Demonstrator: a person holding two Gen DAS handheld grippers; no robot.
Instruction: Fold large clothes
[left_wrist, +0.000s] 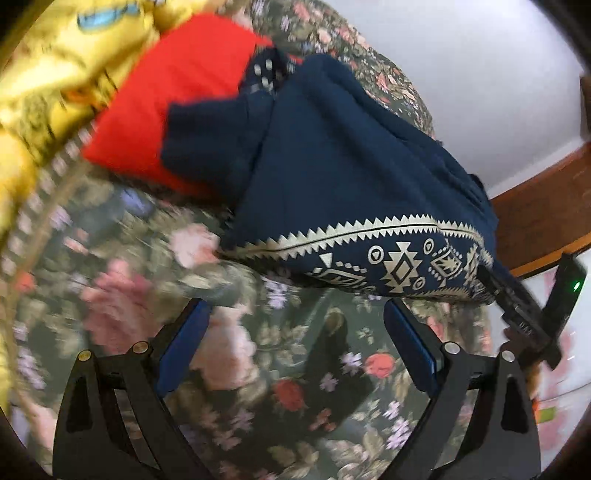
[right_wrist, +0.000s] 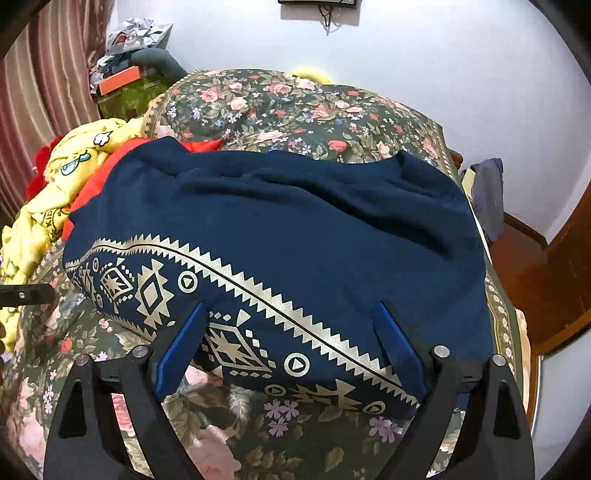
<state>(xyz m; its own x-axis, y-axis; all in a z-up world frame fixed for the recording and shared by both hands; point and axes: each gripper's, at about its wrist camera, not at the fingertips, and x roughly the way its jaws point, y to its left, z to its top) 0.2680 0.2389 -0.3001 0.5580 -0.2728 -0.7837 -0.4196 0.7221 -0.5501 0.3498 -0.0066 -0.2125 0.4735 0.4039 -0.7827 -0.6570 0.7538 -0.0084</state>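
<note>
both grippers (left_wrist: 295, 321) (right_wrist: 290, 321) open above garment (right_wrist: 295, 221)

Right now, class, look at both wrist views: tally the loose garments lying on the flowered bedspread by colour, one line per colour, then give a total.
Navy blue garment with gold geometric border: 1
Red cloth garment: 1
Yellow printed cartoon garment: 1, though the crumpled heap could hide more
Total: 3 garments on the flowered bedspread

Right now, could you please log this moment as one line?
garment: navy patterned garment on floral bedspread | left gripper: open, empty | right gripper: open over hem
</note>
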